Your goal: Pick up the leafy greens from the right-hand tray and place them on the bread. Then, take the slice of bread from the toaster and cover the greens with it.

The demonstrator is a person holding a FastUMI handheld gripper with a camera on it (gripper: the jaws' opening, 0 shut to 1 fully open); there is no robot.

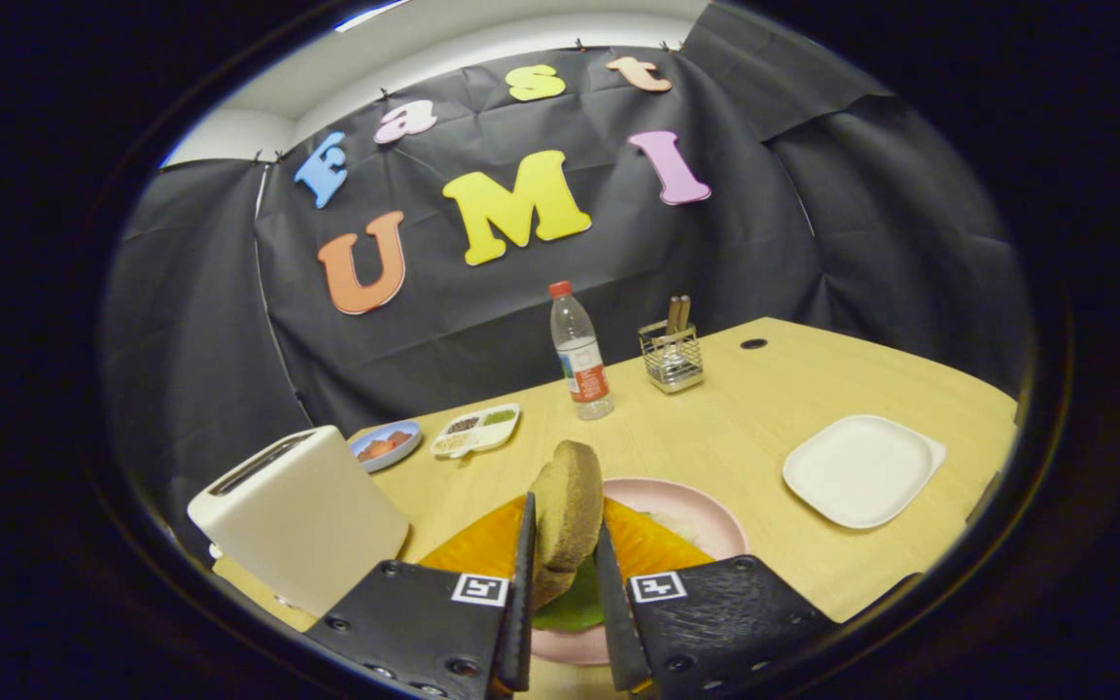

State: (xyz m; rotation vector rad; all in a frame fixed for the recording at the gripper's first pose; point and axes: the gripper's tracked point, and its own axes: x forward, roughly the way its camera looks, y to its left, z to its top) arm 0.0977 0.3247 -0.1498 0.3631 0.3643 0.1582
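Note:
My gripper (564, 530) is shut on a brown slice of bread (568, 510), held on edge between both fingers above the pink plate (706, 520). Under the held slice a green leaf (575, 605) lies on the plate, with orange pieces (647, 544) on both sides of the fingers. Whatever lies under the leaf is hidden by the fingers. The white toaster (302, 515) stands to the left of the fingers, its slot on top showing dark.
A white square tray (861, 470) sits to the right beyond the plate. Farther back stand a water bottle (580, 355), a wire holder with utensils (672, 355), a small divided dish (475, 430) and a blue plate with food (385, 445).

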